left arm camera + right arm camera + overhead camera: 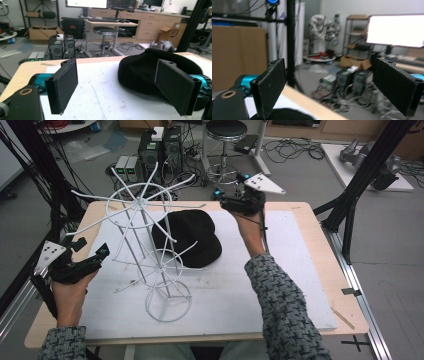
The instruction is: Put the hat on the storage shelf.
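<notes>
The black hat (187,238) was seen lying flat on the white mat (280,270), approx. mid-table, just behind and to the right of the white wire rack (150,245); rack arms were seen crossing in front of the hat's left edge in the high view, contact btwn them couldn't be told. The rack was stood upright on its ring base, w/ the base nearer the person than the hat.

The left claw (90,251) was held to the left of the rack, near the mat's left edge, well apart from the hat. Its jaws were spread wide w/ nothing btwn them. In the left gripper view the left claw (117,87) was pointed across the mat, and the hat (147,72) was seen beyond the right-hand jaw, partly covered by it; no touching was seen.

The right claw (226,199) was held behind and to the right of the rack, just past the hat's far right edge, at the far edge of the table (310,220). Its jaws were also spread wide, nothing pinched. In the right gripper view the right claw (332,85) was aimed past the table edge toward the room, and a dark rounded bit of the hat (284,114) was seen low down, below the jaws.

Behind the rack, on the floor, a round stool (226,130) and PC towers (160,150) were seen.
</notes>
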The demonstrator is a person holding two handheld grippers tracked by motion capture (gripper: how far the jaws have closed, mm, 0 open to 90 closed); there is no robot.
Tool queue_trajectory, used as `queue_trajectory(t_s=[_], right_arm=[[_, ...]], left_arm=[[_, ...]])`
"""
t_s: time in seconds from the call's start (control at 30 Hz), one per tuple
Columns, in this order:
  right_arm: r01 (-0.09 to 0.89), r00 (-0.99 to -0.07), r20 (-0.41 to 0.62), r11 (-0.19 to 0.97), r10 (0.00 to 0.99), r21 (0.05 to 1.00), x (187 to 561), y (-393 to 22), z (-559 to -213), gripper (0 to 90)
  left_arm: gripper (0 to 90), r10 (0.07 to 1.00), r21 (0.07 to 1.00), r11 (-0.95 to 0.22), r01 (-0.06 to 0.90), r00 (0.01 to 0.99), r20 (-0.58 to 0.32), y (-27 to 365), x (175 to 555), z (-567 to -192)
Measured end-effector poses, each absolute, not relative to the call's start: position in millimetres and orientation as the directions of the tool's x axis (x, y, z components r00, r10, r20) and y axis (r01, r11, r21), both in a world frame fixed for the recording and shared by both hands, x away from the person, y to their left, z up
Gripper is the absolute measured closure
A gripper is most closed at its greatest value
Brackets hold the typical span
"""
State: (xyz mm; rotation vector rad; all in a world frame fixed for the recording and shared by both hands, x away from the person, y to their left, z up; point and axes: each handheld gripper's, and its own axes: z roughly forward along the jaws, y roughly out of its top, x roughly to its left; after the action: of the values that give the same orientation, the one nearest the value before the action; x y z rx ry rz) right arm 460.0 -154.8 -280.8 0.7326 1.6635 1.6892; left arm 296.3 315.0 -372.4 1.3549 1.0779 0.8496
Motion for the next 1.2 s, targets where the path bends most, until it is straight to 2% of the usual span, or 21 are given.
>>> queue_trajectory(t_s=[0.07,0.2,0.23,0.53,0.73,0.83,0.87,1.0,1.1,1.13,1.2], right_arm=[[-0.025,-0.668,-0.043,0.035,0.743,0.999,468,-130,-300,11.2],[0.002,-0.689,-0.056,0.079,0.723,0.997,472,-107,-318,11.1],[0.041,-0.705,-0.025,0.076,0.709,0.996,476,-96,-330,11.2],[0.127,-0.734,-0.037,0.191,0.679,0.973,481,-61,-376,11.2],[0.165,-0.754,-0.031,0.235,0.656,0.958,480,-50,-392,11.3],[0.169,-0.754,-0.045,0.260,0.655,0.951,478,-46,-395,16.2],[0.198,-0.756,-0.030,0.272,0.654,0.942,480,-47,-397,21.6],[0.242,-0.759,-0.001,0.283,0.651,0.928,483,-49,-400,24.3],[0.269,-0.762,-0.012,0.333,0.647,0.904,484,-47,-405,33.0],[0.269,-0.762,-0.012,0.333,0.647,0.904,484,-47,-405,33.0],[0.266,-0.764,-0.022,0.346,0.645,0.900,484,-47,-405,43.8]], left_arm=[[18.8,0.942,0.990,0.074,0.117,0.317,-0.107,315,296,-373],[18.8,0.941,0.990,0.076,0.118,0.319,-0.110,316,297,-373],[18.8,0.941,0.990,0.076,0.117,0.319,-0.110,316,296,-373],[18.9,0.938,0.990,0.079,0.116,0.328,-0.113,315,296,-373],[19.1,0.937,0.990,0.081,0.118,0.329,-0.116,316,296,-374],[19.1,0.937,0.990,0.084,0.117,0.329,-0.118,316,296,-374],[19.2,0.937,0.990,0.084,0.117,0.330,-0.118,316,296,-374],[19.2,0.936,0.989,0.084,0.118,0.330,-0.119,315,296,-374],[19.2,0.936,0.989,0.086,0.118,0.330,-0.120,316,296,-374],[19.2,0.937,0.989,0.086,0.117,0.329,-0.120,316,296,-374],[19.2,0.937,0.990,0.089,0.113,0.327,-0.121,317,295,-374]])
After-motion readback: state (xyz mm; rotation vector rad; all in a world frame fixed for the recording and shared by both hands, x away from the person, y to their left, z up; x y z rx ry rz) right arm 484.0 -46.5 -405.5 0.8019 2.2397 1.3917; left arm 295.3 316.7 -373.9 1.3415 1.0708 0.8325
